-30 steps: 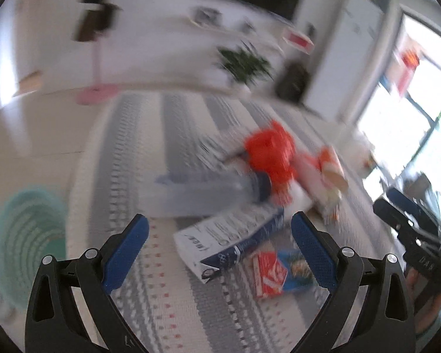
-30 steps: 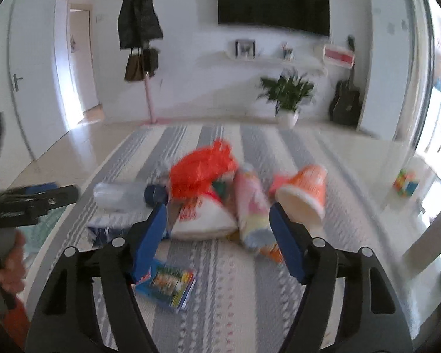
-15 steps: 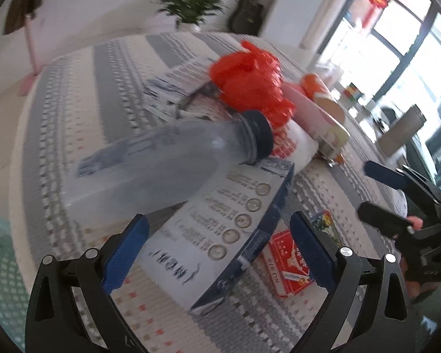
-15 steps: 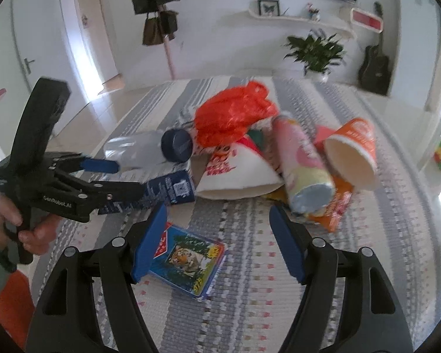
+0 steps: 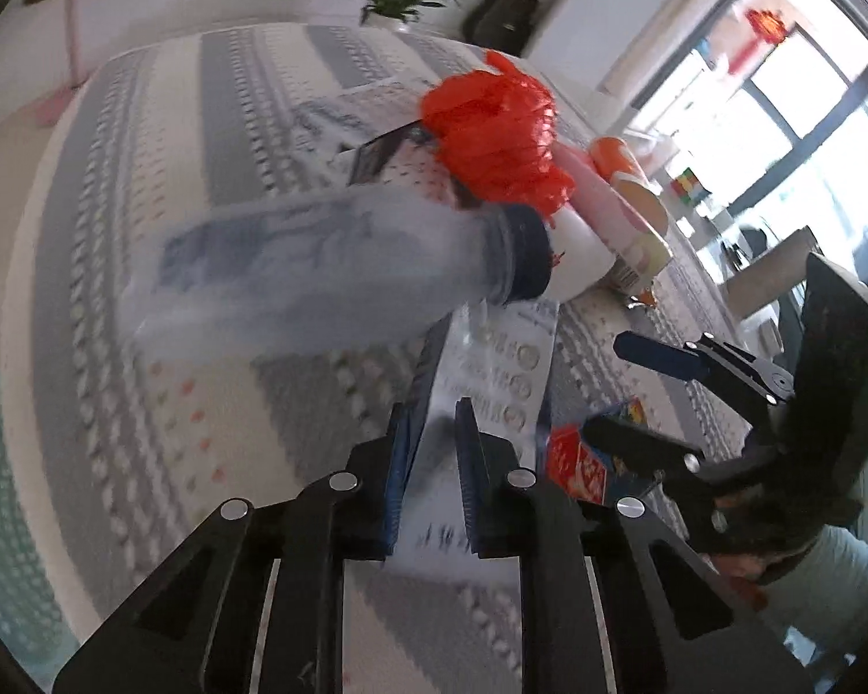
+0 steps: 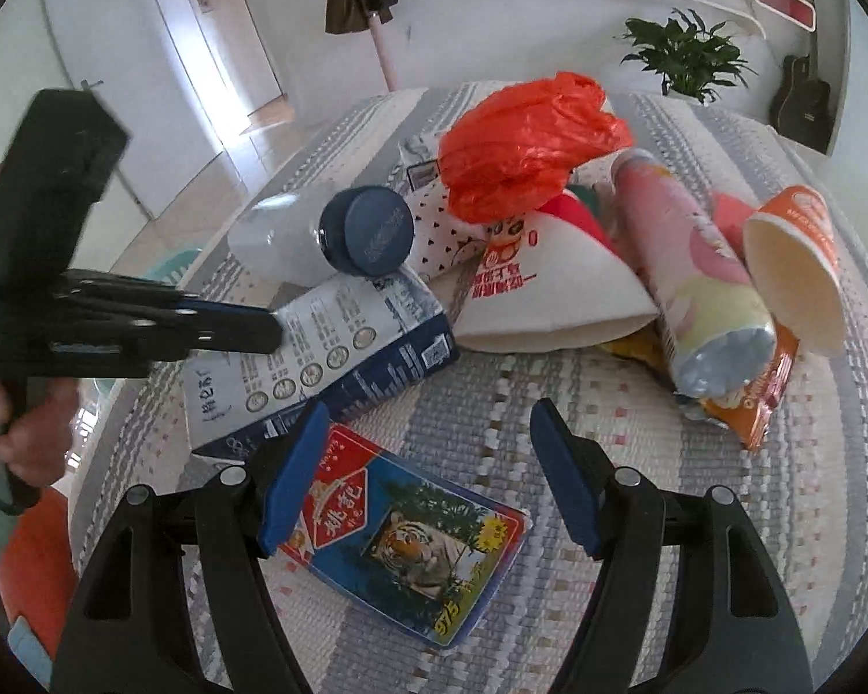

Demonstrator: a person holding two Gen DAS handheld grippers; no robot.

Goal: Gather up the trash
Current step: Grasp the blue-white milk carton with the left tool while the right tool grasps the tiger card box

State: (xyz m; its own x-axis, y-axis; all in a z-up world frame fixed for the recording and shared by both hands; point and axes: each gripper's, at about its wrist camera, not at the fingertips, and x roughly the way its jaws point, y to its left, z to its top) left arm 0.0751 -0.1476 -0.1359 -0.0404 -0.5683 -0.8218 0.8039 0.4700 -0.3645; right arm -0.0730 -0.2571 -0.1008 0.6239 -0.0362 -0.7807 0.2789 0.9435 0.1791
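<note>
The striped rug (image 6: pixel 636 422) carries the whole pile, and none of the trash looks collected yet. Largest is the white paper bag (image 6: pixel 550 295) with the red plastic bag (image 6: pixel 526 144) on top. Then come the clear bottle (image 5: pixel 318 272), the blue-and-white carton (image 6: pixel 318 347), the pink tube can (image 6: pixel 694 272) and the orange cup (image 6: pixel 793 266), all touching or overlapping. The flat tiger packet (image 6: pixel 411 538) lies apart, nearest the camera. The left tool (image 5: pixel 431 434) is closing, its jaws nearly together over the carton's edge; a firm pinch can't be confirmed. The right tool (image 6: pixel 428 462) is spread wide above the packet, holding nothing. Every piece remains to be gathered.
</note>
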